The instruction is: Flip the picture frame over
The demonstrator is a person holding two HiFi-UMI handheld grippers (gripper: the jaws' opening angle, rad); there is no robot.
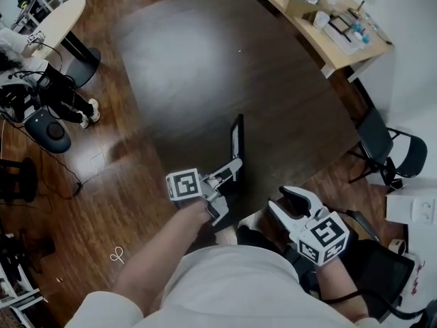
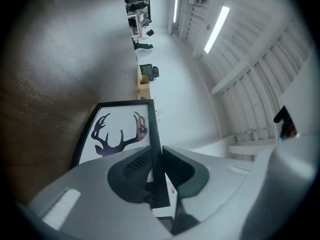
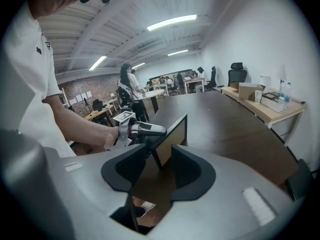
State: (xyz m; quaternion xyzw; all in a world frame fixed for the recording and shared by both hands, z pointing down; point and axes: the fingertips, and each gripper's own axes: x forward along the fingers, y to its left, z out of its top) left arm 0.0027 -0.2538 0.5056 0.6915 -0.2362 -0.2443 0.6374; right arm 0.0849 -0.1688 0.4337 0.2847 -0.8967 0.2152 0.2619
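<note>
Open-plan office: long dark meeting table [image 1: 205, 67]; swivel chair [image 1: 395, 150]; distant desks [image 3: 192, 84]; ceiling strip lights [image 3: 171, 22]

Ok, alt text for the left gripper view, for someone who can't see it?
The left gripper is shut on the edge of a black picture frame, held on edge over a dark wooden table. The frame's visible face shows a dark antler silhouette on white; a white ceiling with strip lights fills the right.
</note>
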